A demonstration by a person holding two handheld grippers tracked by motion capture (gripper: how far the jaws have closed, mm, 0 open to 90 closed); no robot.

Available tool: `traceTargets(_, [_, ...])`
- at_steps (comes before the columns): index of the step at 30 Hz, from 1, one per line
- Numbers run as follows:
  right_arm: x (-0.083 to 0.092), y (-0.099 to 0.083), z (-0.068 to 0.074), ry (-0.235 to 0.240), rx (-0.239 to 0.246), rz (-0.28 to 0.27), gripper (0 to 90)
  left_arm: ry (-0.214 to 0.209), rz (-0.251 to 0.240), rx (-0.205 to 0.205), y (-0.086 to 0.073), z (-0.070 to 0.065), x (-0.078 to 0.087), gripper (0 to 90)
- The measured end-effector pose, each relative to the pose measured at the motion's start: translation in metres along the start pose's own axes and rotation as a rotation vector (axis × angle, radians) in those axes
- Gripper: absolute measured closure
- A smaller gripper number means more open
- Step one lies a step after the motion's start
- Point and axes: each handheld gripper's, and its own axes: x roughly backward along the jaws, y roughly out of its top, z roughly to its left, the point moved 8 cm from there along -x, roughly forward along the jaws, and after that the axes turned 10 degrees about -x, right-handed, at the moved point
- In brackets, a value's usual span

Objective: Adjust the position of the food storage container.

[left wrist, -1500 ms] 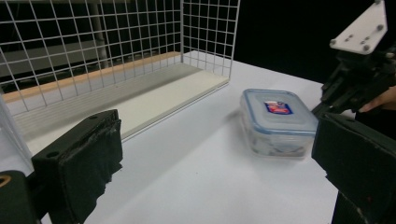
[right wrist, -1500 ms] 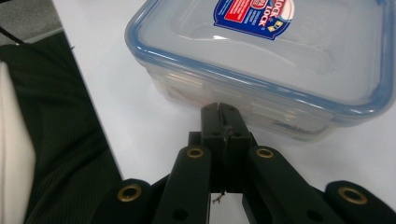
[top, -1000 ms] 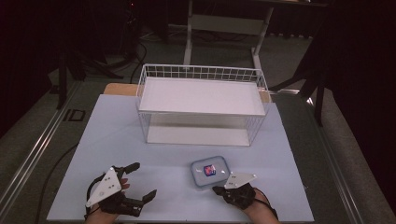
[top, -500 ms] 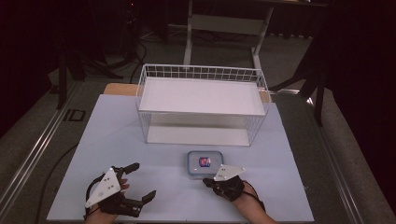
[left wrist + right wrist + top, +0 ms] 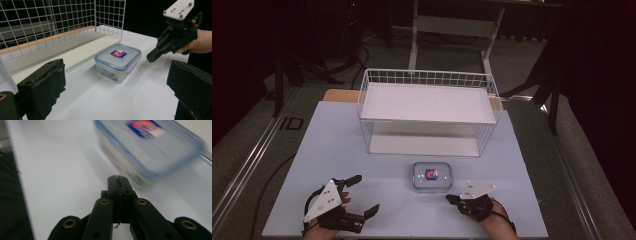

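While the lunch box [image 5: 432, 176] sits flat on the white table [image 5: 337, 150], just in front of the wire basket [image 5: 428, 112], both grippers rest near the person's edge of the table. This small clear tub has a blue-rimmed lid with a red and blue label in the middle, and something dark lies inside at the bottom, too dim to make out. Nothing touches it.

To its right, the right gripper [image 5: 452, 199] lies low with its tip pointing toward the box's near right corner, close to it but apart. Its jaws are pressed together with nothing between them, as the right gripper view shows plainly: the two black pads meet in a thin seam, and the box appears blurred just beyond them. From the left gripper view the right gripper [image 5: 152, 57] shows as a closed black snout beside the box, held in a hand [image 5: 197, 45].

Farther left and well apart from the box, the left gripper [image 5: 362, 197] has its jaws spread wide and empty; in its own view the box stands between the two pads in the distance, with the basket's white floor behind it.
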Motion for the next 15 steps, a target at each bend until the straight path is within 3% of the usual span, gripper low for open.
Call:
traceTargets(2, [0.003, -0.005, -0.017, -0.043, -0.039, -0.004, 90.0, -0.001, 0.000, -0.004, 0.000, 0.000, -0.001, 3.0])
traceTargets(3, [0.003, -0.005, -0.017, -0.043, -0.039, -0.004, 90.0, -0.001, 0.000, -0.004, 0.000, 0.000, -0.001, 2.9])
traceTargets(5, [0.003, -0.004, -0.041, -0.101, -0.093, -0.026, 90.0, -0.002, 0.006, -0.003, -0.001, -0.001, -0.002, 2.9])
traceTargets(7, [0.000, 0.000, -0.051, -0.117, -0.109, -0.048, 90.0, -0.004, 0.008, -0.003, -0.001, -0.001, -0.002, 2.9])
traceTargets(10, [-0.007, 0.007, -0.059, -0.121, -0.124, -0.055, 90.0, -0.008, 0.009, -0.001, -0.002, -0.001, -0.002, 2.9])
traceTargets(15, [-0.018, 0.014, -0.058, -0.129, -0.119, -0.041, 90.0, -0.010, 0.008, 0.004, -0.002, 0.000, -0.001, 2.9])
